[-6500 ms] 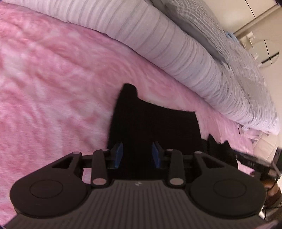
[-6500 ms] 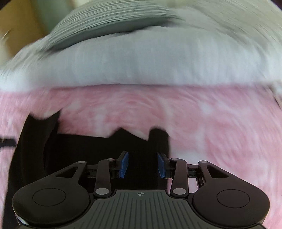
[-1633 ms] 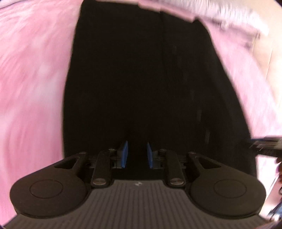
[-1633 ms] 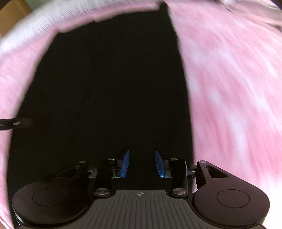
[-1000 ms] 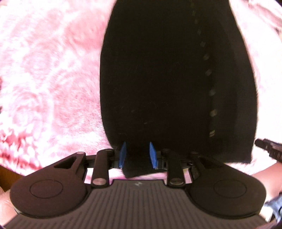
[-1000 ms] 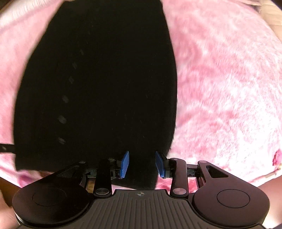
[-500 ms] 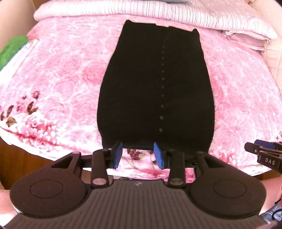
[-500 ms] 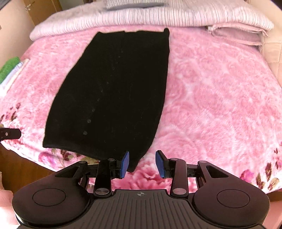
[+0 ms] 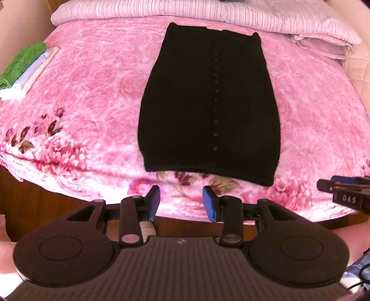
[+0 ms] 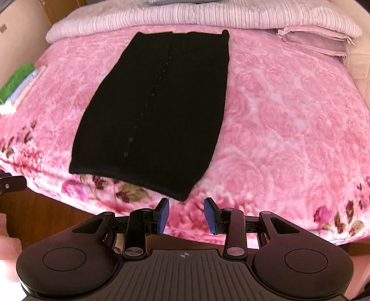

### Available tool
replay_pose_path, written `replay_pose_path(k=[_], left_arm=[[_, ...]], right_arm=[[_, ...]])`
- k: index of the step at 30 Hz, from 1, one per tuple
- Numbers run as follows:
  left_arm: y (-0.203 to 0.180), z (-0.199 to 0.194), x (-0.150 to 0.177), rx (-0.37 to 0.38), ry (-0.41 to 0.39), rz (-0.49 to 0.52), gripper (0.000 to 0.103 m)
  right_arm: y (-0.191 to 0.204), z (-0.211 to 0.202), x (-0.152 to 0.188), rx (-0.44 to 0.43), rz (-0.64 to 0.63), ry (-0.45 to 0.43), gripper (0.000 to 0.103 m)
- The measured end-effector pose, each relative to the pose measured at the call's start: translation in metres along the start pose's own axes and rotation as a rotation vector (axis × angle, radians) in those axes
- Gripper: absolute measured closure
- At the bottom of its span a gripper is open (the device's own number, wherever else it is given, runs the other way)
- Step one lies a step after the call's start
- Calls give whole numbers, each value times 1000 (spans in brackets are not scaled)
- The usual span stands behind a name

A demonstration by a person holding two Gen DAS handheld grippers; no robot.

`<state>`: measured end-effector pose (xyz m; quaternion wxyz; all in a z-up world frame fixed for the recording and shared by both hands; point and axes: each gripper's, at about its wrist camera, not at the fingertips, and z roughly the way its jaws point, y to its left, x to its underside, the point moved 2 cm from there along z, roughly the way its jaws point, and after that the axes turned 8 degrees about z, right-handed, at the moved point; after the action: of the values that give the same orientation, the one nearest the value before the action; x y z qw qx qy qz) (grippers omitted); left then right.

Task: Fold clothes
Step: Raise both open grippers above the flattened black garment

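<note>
A long black knitted garment (image 9: 208, 104) lies flat and lengthwise on the pink floral blanket (image 9: 81, 104), with a line of small buttons down its middle. Its hem is near the foot of the bed. In the right wrist view the same garment (image 10: 157, 111) sits left of centre. My left gripper (image 9: 181, 196) hangs open above the bed's near edge, just below the hem, with nothing between its blue pads. My right gripper (image 10: 186, 208) is also open and empty, by the hem's right corner. Each gripper shows at the edge of the other's view.
A stack of folded cloths topped by a green towel (image 9: 20, 67) lies at the bed's left edge. Striped pinkish bedding (image 9: 208, 14) is rolled along the head of the bed. Brown wooden floor (image 9: 34, 203) shows below the blanket's near edge.
Both grippers have risen and drawn back from the garment. The left one, which had the hem between its pads a second ago, has let go; the garment now lies spread flat.
</note>
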<state>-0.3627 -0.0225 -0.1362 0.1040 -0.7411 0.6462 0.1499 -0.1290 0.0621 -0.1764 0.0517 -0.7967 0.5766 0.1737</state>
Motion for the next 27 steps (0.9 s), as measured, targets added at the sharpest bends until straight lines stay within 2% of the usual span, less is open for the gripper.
replay_pose_path(k=[7,17,27], left_arm=[[26,15,-4,7,29,47,67],[74,24,-40,27,19,137,67],[86,47,-51,41,56,170,66]], right_arm=[[30,7,-9,37,23,-23,66],[84,15,-23,46,83,-24,66],[103,32,-29,70,129,5,66]])
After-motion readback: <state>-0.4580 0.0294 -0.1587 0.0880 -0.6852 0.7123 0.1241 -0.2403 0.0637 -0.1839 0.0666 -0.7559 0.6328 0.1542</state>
